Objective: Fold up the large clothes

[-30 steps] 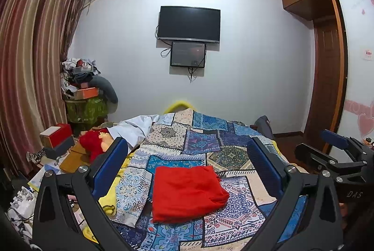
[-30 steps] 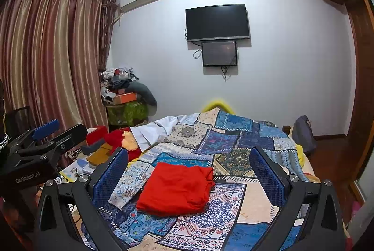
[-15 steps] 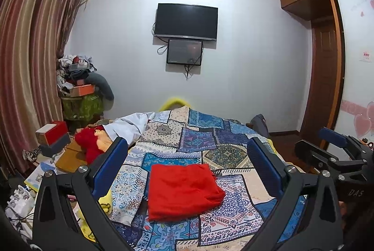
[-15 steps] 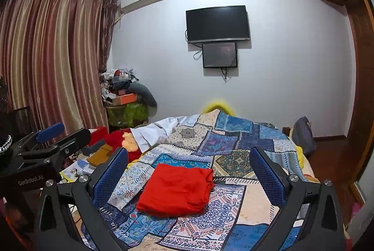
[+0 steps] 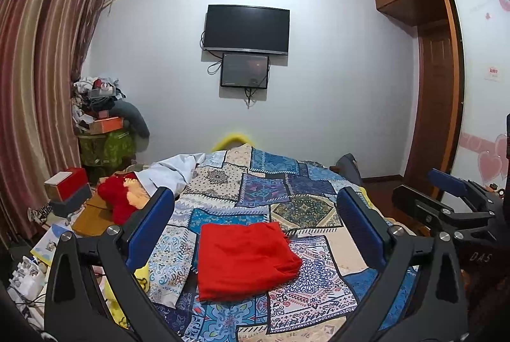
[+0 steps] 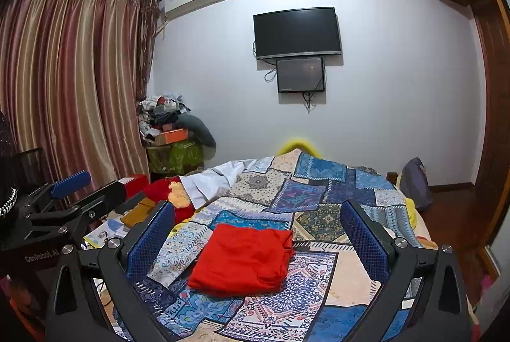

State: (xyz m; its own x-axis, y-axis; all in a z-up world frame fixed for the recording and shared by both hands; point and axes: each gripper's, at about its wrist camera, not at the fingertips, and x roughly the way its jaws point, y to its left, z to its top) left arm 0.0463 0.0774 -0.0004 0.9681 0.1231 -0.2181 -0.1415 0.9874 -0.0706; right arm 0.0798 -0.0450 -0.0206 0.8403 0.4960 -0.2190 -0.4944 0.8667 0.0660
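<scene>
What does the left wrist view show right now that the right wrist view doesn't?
Only the left wrist view shows the right gripper at its right edge, open and empty, plus the wardrobe door with pink hearts.

Only the right wrist view shows the left gripper at its left edge, also open, and far more of the striped curtain.

Both show the folded red garment lying on the patchwork bedspread, untouched by either gripper, and the wall TV.

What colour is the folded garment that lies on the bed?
The folded garment is plain red, without any pattern. It shows best in the left wrist view.
</scene>
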